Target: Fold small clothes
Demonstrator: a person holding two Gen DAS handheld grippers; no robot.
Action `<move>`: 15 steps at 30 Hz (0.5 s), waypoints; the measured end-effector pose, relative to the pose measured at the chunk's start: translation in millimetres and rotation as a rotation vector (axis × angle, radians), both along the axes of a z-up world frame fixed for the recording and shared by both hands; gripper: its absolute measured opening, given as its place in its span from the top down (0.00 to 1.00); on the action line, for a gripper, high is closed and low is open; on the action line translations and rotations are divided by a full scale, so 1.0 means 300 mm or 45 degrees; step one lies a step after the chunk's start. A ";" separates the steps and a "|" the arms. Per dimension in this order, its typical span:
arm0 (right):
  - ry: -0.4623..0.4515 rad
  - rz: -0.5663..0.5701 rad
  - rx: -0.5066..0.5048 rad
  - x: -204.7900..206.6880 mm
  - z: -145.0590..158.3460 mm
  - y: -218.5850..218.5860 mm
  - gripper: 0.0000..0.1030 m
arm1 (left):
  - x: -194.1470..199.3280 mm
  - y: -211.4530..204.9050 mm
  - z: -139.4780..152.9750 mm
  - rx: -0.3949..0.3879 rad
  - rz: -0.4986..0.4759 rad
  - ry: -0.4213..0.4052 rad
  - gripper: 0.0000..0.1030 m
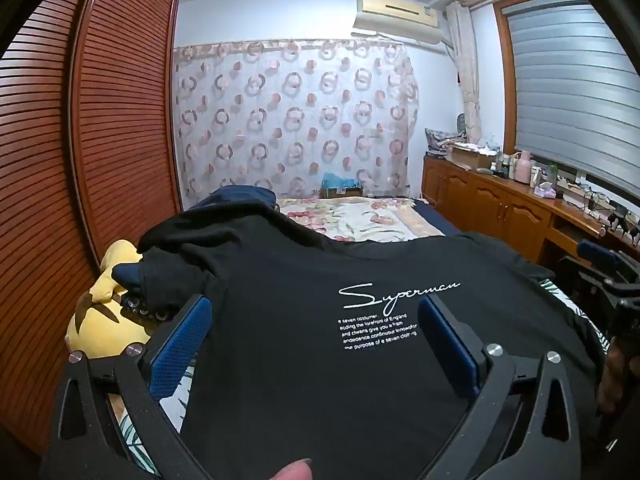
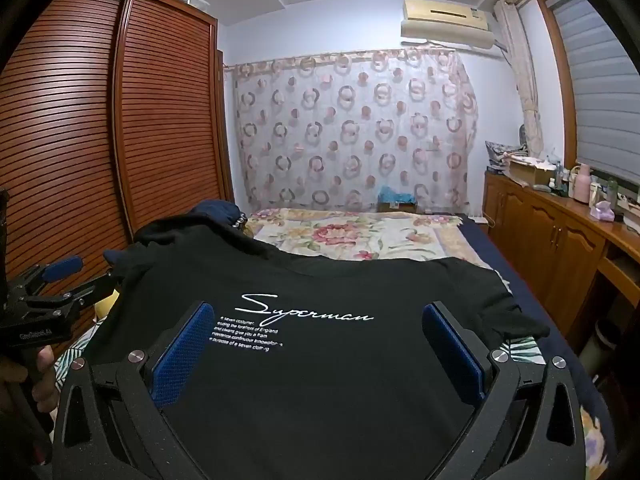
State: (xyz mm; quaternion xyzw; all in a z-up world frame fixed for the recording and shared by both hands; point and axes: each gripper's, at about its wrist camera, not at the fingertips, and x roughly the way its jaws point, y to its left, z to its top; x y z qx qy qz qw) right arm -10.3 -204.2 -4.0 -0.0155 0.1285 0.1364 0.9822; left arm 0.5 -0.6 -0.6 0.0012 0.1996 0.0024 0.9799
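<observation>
A black T-shirt point(image 1: 304, 280) with white "Superman" print lies spread flat on the bed, collar end far, hem near me; it also shows in the right wrist view point(image 2: 320, 292). My left gripper point(image 1: 316, 320) is open and empty, hovering over the shirt's near left part with its blue pads wide apart. My right gripper point(image 2: 320, 328) is open and empty over the near right part. The left gripper point(image 2: 76, 276) also shows at the left edge of the right wrist view. The right gripper point(image 1: 600, 264) shows at the right edge of the left wrist view.
A floral bedspread point(image 2: 360, 236) covers the bed beyond the shirt. A dark blue garment point(image 1: 244, 196) lies at the shirt's far left. A yellow plush toy point(image 1: 100, 312) sits at the left. A louvred wardrobe point(image 1: 80, 140) stands left, a cluttered wooden cabinet point(image 2: 560, 224) right.
</observation>
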 end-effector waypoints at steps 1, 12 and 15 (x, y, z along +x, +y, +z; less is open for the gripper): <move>-0.001 -0.002 0.000 0.000 0.001 0.000 0.00 | 0.000 0.000 0.000 0.002 0.001 0.003 0.00; -0.009 -0.019 0.008 -0.007 -0.014 0.014 0.00 | -0.009 0.009 0.014 -0.024 0.000 0.009 0.00; -0.014 -0.016 0.018 -0.004 0.001 0.006 0.00 | -0.006 0.021 0.018 -0.024 0.000 0.012 0.00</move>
